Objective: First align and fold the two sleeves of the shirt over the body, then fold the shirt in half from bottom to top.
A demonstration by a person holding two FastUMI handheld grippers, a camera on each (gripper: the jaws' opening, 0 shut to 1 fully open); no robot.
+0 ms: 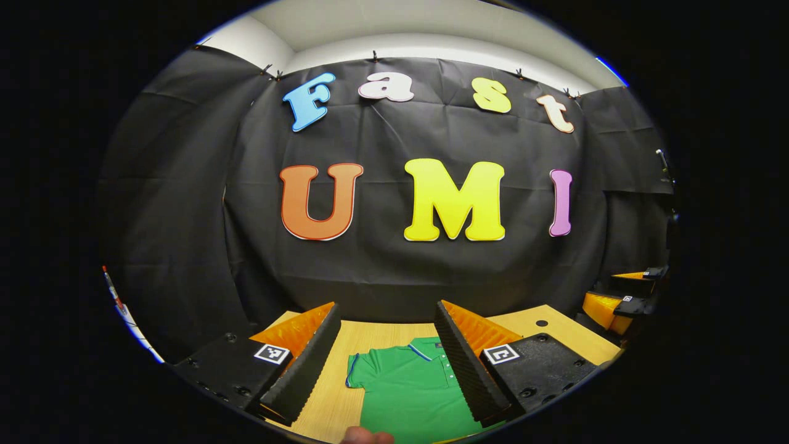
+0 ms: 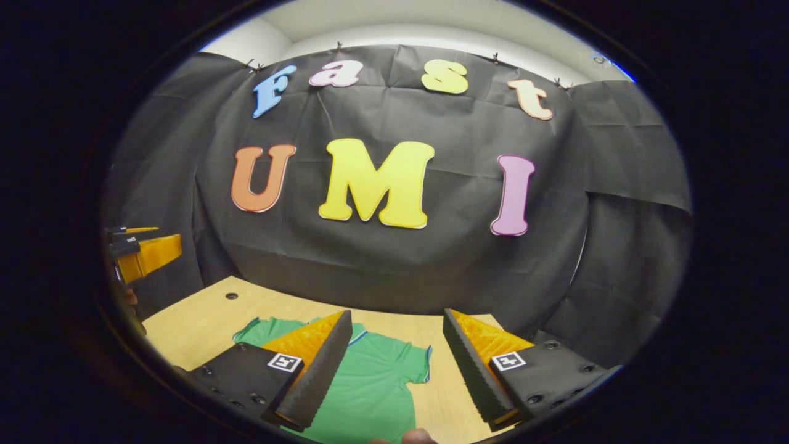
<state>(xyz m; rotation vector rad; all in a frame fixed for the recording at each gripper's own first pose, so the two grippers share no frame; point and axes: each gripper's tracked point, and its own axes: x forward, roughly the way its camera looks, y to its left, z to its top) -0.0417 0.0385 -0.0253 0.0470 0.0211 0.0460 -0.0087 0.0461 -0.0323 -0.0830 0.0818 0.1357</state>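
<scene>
A green polo shirt (image 1: 407,385) with blue-edged collar and cuffs lies flat on the wooden table (image 1: 376,336), collar toward the wall. My left gripper (image 1: 387,307) hovers open above it, nothing between its fingers; the shirt's sleeve (image 1: 356,370) shows in the gap. In the right gripper view the shirt (image 2: 376,376) lies with one short sleeve (image 2: 419,364) spread out and the other (image 2: 256,330) beyond my finger. My right gripper (image 2: 396,312) is open and empty above the shirt. Each view catches the other gripper off to the side (image 1: 622,302) (image 2: 145,253).
The black cloth wall (image 1: 394,271) rises right behind the table's far edge. A small round hole (image 2: 232,296) sits in the tabletop near a back corner. Bare wood lies around the shirt. A fingertip (image 2: 419,436) shows at the bottom edge.
</scene>
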